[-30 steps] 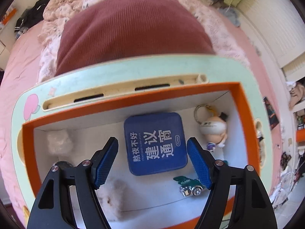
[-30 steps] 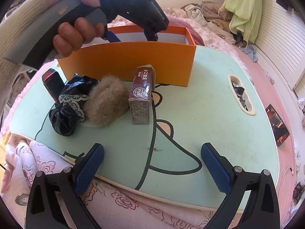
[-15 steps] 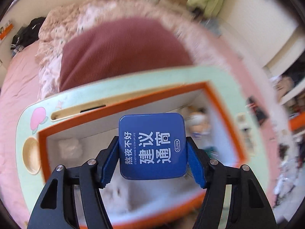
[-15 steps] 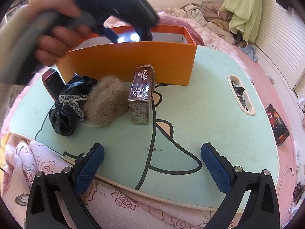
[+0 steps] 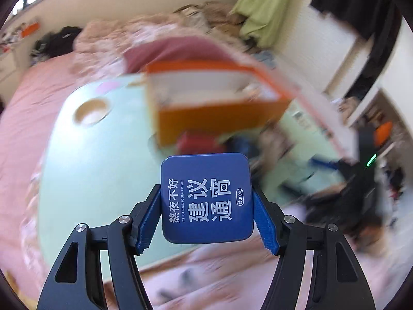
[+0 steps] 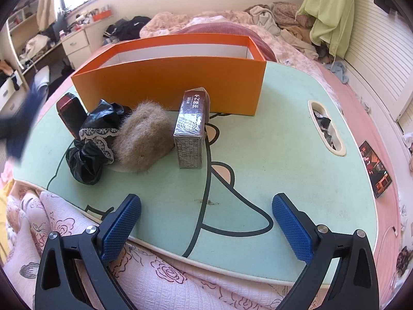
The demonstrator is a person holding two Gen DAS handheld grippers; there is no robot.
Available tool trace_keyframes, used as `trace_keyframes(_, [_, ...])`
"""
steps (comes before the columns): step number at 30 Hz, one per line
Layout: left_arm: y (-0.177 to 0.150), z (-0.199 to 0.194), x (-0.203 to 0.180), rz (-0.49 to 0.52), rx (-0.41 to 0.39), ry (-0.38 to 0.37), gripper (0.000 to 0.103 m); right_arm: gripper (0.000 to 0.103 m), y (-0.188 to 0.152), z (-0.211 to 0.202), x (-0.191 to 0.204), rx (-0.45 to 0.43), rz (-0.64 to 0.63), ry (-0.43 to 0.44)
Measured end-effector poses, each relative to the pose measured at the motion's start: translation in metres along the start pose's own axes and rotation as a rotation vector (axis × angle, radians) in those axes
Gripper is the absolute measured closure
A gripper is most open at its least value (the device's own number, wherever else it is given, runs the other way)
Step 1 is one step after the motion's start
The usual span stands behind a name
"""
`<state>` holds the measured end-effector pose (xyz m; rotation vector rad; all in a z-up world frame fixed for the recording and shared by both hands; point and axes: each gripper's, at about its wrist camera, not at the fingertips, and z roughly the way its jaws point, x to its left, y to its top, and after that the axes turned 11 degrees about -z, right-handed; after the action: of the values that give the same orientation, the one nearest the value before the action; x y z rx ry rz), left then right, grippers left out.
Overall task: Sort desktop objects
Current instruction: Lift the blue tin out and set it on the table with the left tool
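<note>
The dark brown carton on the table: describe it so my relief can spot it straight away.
Start at the big orange cardboard box on the mint-green lap table. Just in front of its near wall stands the dark brown shrink-wrapped rectangular carton, upright, with the tan furry pouch beside it. It is the only hard-edged, printed upright box there; its neighbours are soft and rounded.

The blue tin (image 5: 206,197) looks like smooth, satin metal. The orange box (image 6: 170,77) is matt cardboard. The brown puff (image 6: 144,139) is fuzzy fur, the black scrunchie (image 6: 90,152) glossy cloth with lace, the carton (image 6: 191,134) wrapped in shiny film.
</note>
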<state>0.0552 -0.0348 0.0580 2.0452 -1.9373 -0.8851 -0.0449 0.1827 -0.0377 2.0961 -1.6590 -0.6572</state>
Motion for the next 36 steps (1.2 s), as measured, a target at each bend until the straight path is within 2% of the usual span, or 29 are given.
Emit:
trace_keyframes(2, [-0.005, 0.016, 0.010, -0.026, 0.034, 0.029, 0.036, 0.001, 0.000, 0.000, -0.001, 0.000, 0.000, 0.001])
trace_keyframes(5, [0.000, 0.041, 0.011, -0.056, 0.069, 0.006, 0.036, 0.001, 0.000, 0.000, -0.001, -0.001, -0.001, 0.001])
trace_keyframes(7, [0.009, 0.049, 0.004, -0.062, 0.031, 0.008, 0.036, 0.001, -0.001, 0.000, -0.001, -0.001, -0.001, 0.001])
trace_keyframes(9, [0.014, 0.049, -0.002, -0.080, -0.017, -0.027, 0.036, 0.001, 0.000, -0.001, 0.000, -0.001, -0.001, 0.001])
trace_keyframes(11, [0.012, 0.040, -0.004, -0.088, -0.071, -0.067, 0.031, 0.001, -0.001, -0.001, -0.001, -0.001, -0.001, 0.001])
trace_keyframes(13, [0.006, 0.030, -0.004, -0.089, -0.101, -0.076, 0.022, 0.001, -0.001, -0.001, -0.001, 0.000, -0.001, 0.001])
trace_keyframes(14, [0.000, 0.024, -0.002, -0.086, -0.118, -0.075, 0.022, 0.001, -0.001, -0.001, -0.001, -0.001, -0.002, 0.001])
trace_keyframes(17, [-0.016, 0.018, 0.001, -0.068, -0.125, -0.027, 0.022, 0.001, 0.000, -0.002, -0.001, -0.001, -0.001, 0.002])
trace_keyframes(21, [-0.027, 0.037, -0.005, 0.016, -0.093, 0.058, 0.022, 0.001, -0.001, -0.001, -0.002, -0.001, -0.002, 0.002])
trace_keyframes(23, [-0.028, 0.046, -0.008, 0.051, -0.102, 0.121, 0.017, 0.001, -0.001, -0.002, -0.001, -0.001, -0.004, 0.000])
trace_keyframes(24, [-0.027, 0.052, -0.013, 0.079, -0.100, 0.143, 0.009, 0.001, -0.001, -0.002, -0.001, 0.000, -0.003, 0.001])
trace_keyframes(26, [-0.027, 0.056, -0.014, 0.091, -0.085, 0.128, 0.000, 0.001, -0.002, -0.003, 0.000, 0.001, -0.002, 0.002])
trace_keyframes(33, [-0.025, 0.060, -0.007, 0.081, -0.096, 0.125, 0.000, 0.001, -0.003, -0.006, -0.002, -0.008, 0.003, 0.009])
trace_keyframes(35, [-0.026, 0.060, -0.008, 0.081, -0.099, 0.126, 0.000, 0.006, -0.004, -0.009, -0.007, -0.026, 0.016, 0.025])
trace_keyframes(36, [-0.027, 0.059, -0.008, 0.080, -0.102, 0.125, 0.000, 0.014, -0.004, -0.012, -0.009, -0.043, 0.027, 0.034])
